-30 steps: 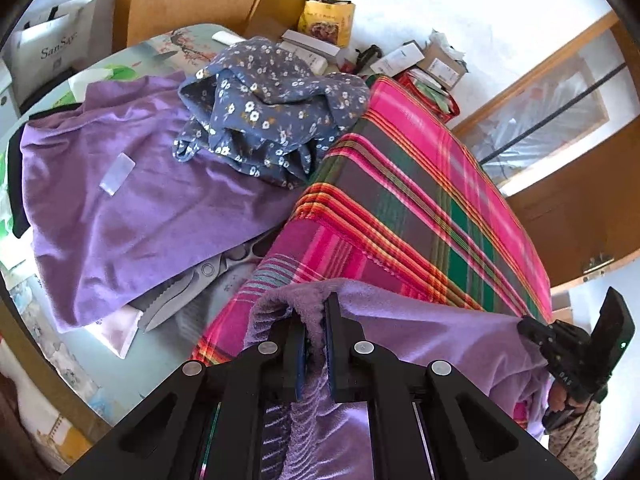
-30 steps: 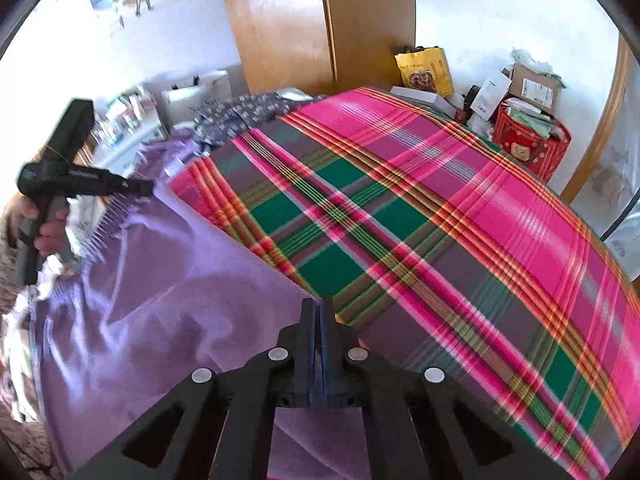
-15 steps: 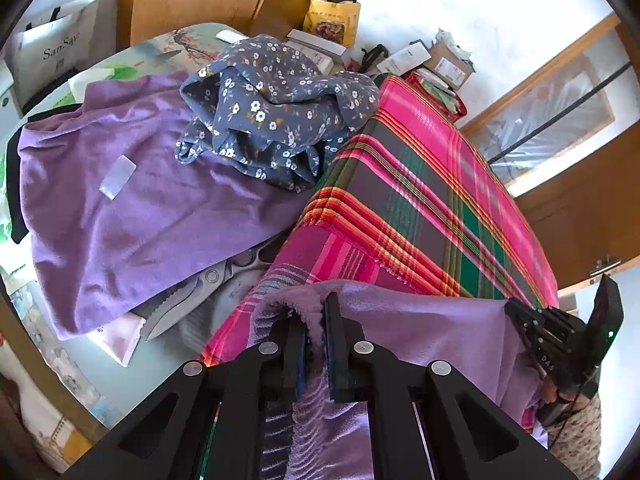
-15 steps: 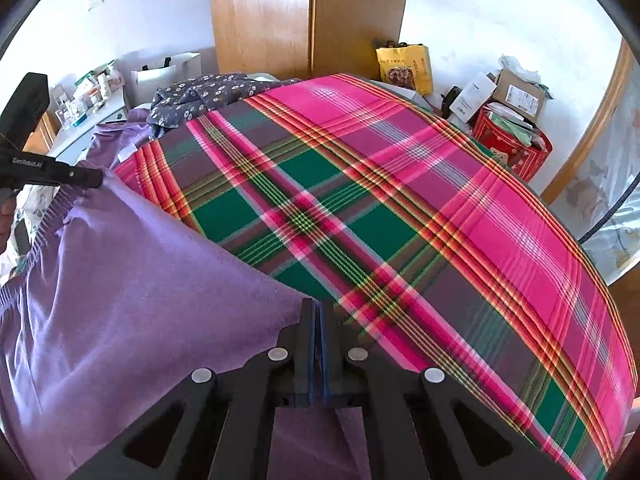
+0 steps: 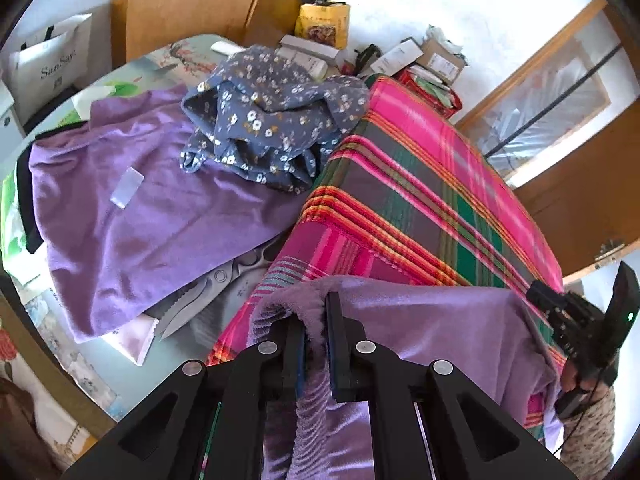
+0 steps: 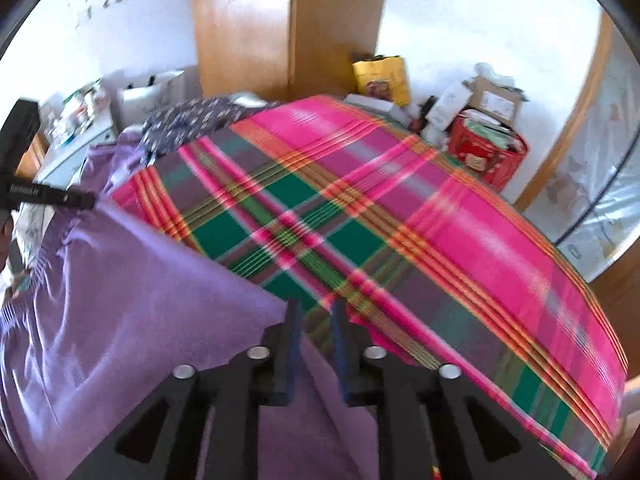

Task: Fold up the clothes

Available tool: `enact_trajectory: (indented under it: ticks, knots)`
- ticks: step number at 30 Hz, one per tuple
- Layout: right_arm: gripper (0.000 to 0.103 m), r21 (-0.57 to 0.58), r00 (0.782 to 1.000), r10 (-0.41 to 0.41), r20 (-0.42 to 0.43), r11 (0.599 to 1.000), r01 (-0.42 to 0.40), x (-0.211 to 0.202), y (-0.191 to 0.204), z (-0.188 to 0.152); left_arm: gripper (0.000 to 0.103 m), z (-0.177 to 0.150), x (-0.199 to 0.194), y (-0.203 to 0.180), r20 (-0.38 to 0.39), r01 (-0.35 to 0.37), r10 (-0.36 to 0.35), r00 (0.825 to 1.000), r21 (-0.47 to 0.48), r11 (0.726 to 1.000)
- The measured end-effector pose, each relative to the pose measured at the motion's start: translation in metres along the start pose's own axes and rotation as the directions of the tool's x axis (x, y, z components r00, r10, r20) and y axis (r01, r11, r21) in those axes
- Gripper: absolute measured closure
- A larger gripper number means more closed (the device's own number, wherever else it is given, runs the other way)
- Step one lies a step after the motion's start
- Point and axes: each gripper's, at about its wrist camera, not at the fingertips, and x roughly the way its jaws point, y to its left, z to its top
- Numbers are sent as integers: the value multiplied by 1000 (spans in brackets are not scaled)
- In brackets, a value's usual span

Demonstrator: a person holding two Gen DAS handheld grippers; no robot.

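Observation:
A purple garment [image 5: 432, 320] hangs over the near edge of the bed's pink and green plaid blanket [image 5: 432, 200]. My left gripper [image 5: 316, 316] is shut on its ribbed hem. It also shows in the right wrist view [image 6: 132, 304], with the left gripper [image 6: 60, 198] pinching its far corner. My right gripper [image 6: 316, 320] has its jaws a little apart, with the garment's edge beside the left finger and the plaid blanket [image 6: 400, 220] showing in the gap. The right gripper also shows in the left wrist view [image 5: 560, 312] at the garment's other corner.
A second purple garment [image 5: 140, 216] and a blue floral one [image 5: 272, 128] lie on a side table to the left, with scissors [image 5: 208, 296] under the edge. Boxes, a yellow bag [image 6: 382, 78] and a red basket [image 6: 486, 152] stand beyond the bed by the wall.
My right gripper's jaws have parted from shut and let go of the purple garment's edge. Both grippers have carried the garment forward over the bed edge.

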Motion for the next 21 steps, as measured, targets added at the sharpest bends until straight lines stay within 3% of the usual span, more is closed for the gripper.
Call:
enact_trajectory:
  ticks: [7,12,14,17,21]
  knots:
    - [81,64,997,-58,47,996,55,-58,-26,-24,81,-13,-36,0,35,-33,33,999,8,999]
    - [81,124,993,-111,42,987,105,-101,-55,-67,81,-25,-64,0,60,-46,46,997,4,999]
    - [79,181,995,-94,33,980,87,-120,-71,-93,81,-31,-72,-8,64,-37,35,997,25,999]
    - [74,224,992,-125,3,967,121,-138,-85,-129,81,-45,-74,-40,49,-22,17,999,113,993]
    - [74,270,989,-146,-33,951,149,-155,-96,-179,75,-67,-67,-100,8,31,-35,999,271,962]
